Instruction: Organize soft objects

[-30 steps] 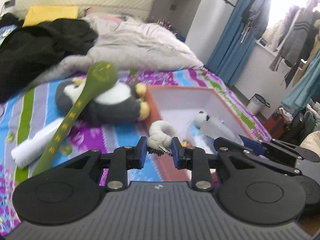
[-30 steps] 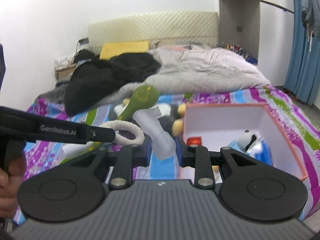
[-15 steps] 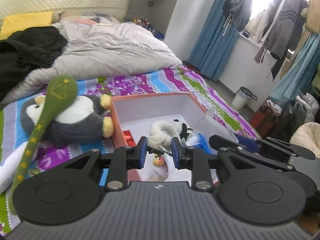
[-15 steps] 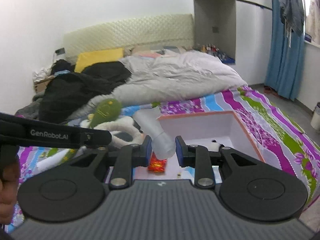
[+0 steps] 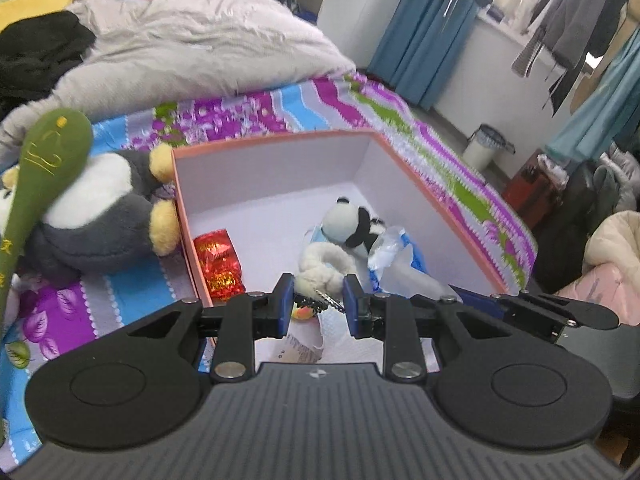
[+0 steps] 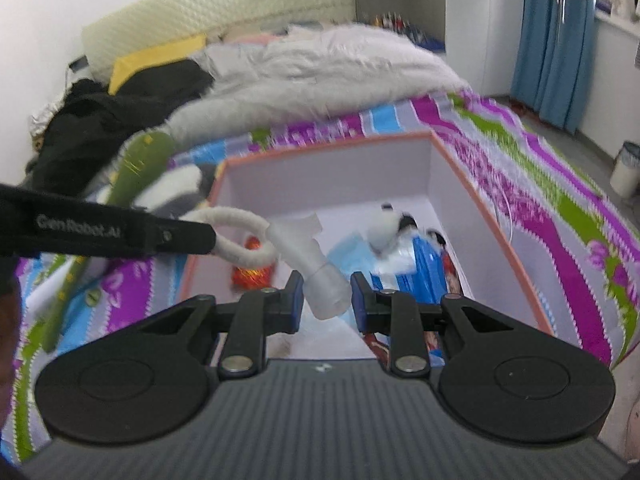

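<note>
Two wrist fisheye views, both aimed down into the open box on the bed.

The left wrist view is taken from just behind the left tool point(image 5: 318, 298), close above the near edge of the orange-rimmed box point(image 5: 404, 168), and is faced along the bed toward the curtains and hanging clothes. The right wrist view is taken from behind the right tool point(image 6: 324, 294), equally close, and is turned more toward the headboard point(image 6: 216, 4). Shared by both are the box interior, the panda plush point(image 5: 350, 220) point(image 6: 386, 228), the red foil packet point(image 5: 218, 262) point(image 6: 252, 274), the green plush spoon point(image 5: 44, 168) point(image 6: 136, 164) and the grey duvet point(image 5: 192, 44) point(image 6: 320, 64). The left tool's black arm point(image 6: 104, 232) is seen crossing the right view from the left.
</note>
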{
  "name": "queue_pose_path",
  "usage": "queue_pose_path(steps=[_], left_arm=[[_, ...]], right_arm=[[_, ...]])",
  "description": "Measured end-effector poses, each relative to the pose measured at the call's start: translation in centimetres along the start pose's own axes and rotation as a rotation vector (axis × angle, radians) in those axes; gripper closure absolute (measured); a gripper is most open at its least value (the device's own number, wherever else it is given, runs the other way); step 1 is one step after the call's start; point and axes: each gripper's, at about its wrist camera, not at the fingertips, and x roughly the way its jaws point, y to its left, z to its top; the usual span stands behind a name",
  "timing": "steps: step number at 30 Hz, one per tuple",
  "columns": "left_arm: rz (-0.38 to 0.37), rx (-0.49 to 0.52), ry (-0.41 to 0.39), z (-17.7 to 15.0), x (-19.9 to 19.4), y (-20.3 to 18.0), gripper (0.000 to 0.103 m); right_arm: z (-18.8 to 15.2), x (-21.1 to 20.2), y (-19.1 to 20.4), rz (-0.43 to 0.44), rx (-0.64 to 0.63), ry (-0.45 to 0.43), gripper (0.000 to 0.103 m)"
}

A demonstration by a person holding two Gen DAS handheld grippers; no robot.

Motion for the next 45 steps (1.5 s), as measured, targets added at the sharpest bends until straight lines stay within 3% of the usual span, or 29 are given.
queue_pose_path(steps=[9, 16, 21, 26, 45], left_arm=[[0.013, 0.002, 0.103, 0.0, 5.9, 0.6, 0.072], [0.013, 0.015, 0.125, -0.5, 7.0, 0.6, 0.071], [0.011, 0.016, 0.122, -0.6, 6.8, 0.7, 0.055], [0.018, 0.026, 0.099, -0.5, 5.1, 0.6, 0.055], [-0.008, 0.065, -0.088, -1.2, -8.1, -1.8, 0.055]], right_arm=[[-1.1, 4.1, -1.8, -0.009, 0.029, 0.092, 0.072], [-2.2, 5.3, -2.4, -0.016, 0.048, 0.128, 0.072], [-2.4, 5.6, -2.5, -0.018, 0.055, 0.155, 0.065], [-2.1, 4.6, -2.3, -0.023, 0.061, 0.137, 0.054], [0.6, -5.7, 0.5, -0.025, 0.041, -0.069, 0.054]])
